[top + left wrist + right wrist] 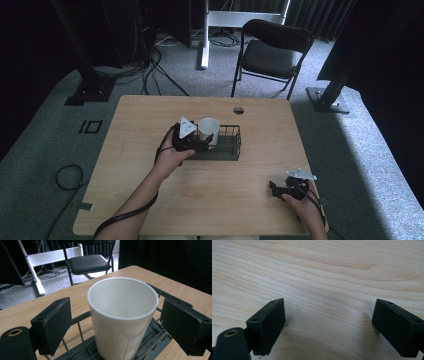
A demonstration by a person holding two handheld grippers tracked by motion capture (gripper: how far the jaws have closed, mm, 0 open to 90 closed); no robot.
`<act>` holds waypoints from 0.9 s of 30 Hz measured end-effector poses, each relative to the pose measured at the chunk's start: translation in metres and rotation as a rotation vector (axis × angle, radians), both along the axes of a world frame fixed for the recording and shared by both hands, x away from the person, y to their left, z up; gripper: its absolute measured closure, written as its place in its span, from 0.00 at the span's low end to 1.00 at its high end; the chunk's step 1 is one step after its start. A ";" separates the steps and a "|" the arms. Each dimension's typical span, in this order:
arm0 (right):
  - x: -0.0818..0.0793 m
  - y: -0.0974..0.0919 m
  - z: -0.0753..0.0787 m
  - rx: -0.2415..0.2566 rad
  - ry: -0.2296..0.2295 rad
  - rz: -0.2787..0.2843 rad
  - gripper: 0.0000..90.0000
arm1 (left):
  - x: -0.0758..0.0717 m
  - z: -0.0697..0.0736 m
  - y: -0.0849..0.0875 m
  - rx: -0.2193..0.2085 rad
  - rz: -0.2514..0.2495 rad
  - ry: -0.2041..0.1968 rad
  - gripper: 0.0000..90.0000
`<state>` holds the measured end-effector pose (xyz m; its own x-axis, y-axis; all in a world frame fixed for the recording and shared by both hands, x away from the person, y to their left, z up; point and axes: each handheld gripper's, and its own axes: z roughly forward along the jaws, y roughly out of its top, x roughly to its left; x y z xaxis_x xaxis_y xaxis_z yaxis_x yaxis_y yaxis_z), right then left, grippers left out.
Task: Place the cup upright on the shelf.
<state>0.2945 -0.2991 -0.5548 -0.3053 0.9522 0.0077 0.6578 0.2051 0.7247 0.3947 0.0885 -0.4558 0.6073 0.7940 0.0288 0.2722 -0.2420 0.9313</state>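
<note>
Wooden tabletop (pixel 150 115), white cup (pixel 208 130) upright in black wire basket (pixel 231 148); left tool (pixel 197 142) jaws apart flanking cup, right tool (pixel 276 190) jaws apart over bare wood

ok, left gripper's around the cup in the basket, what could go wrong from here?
1. The left gripper is open, its fingers straddling the white cup with gaps on both sides; an off-centre close could tip the cup.
2. The cup stands inside the wire basket; a low lift may catch the rim and drag the basket.

A black folding chair (pixel 272 52) stands beyond the table (pixel 150 115).
</note>
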 end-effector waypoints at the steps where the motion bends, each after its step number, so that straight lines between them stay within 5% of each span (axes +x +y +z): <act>1: 0.000 0.000 0.000 0.000 0.000 0.000 0.12 | -0.002 0.000 0.002 -0.003 0.003 -0.004 0.12; 27: 0.000 0.000 0.000 0.000 0.000 0.003 0.12 | -0.033 -0.007 0.059 -0.003 0.078 0.029 0.14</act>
